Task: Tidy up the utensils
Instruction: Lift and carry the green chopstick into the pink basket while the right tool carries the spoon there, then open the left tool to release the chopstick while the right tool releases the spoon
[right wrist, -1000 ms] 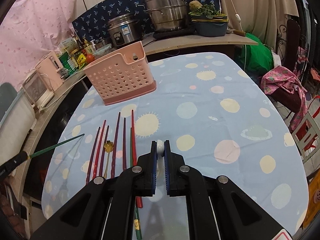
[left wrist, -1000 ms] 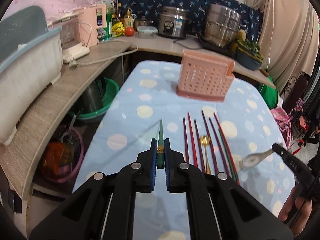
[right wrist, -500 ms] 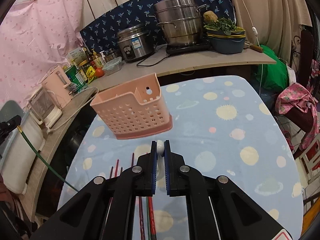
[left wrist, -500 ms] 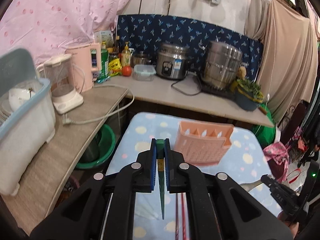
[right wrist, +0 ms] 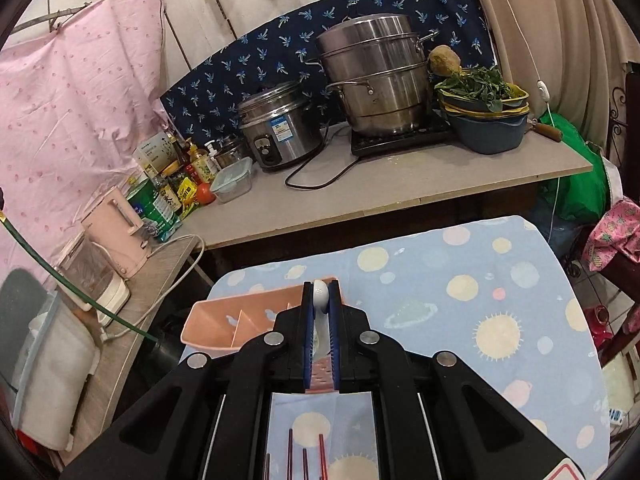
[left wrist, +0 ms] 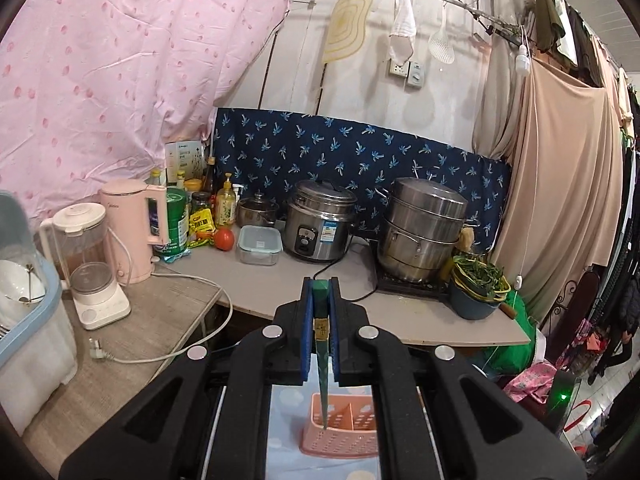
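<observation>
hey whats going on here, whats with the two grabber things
A person is sorting utensils into a pink basket on a dotted tablecloth. The left hand-held gripper is shut on a green chopstick, held point-down just over the basket. The right hand-held gripper is shut on a white spoon, also raised near the basket. Several red chopsticks lie on the cloth, not yet sorted.

Lots of shiny metal here: the stacked steamer pot [left wrist: 422, 232] and rice cooker [left wrist: 320, 220] are both brushed steel with a dull gleam. The pink basket [left wrist: 340, 426] is matte perforated plastic, the kettle [left wrist: 134, 232] smooth pink plastic. The green chopstick [left wrist: 321, 344] looks lacquered and a bit glossy, and the white spoon [right wrist: 320, 300] reads as glazed ceramic. The left tongs [left wrist: 321, 320] are matte black plastic with blue rubbery pads [left wrist: 306, 332]. The tabletop [right wrist: 500, 320] is covered in soft printed cloth.
</observation>
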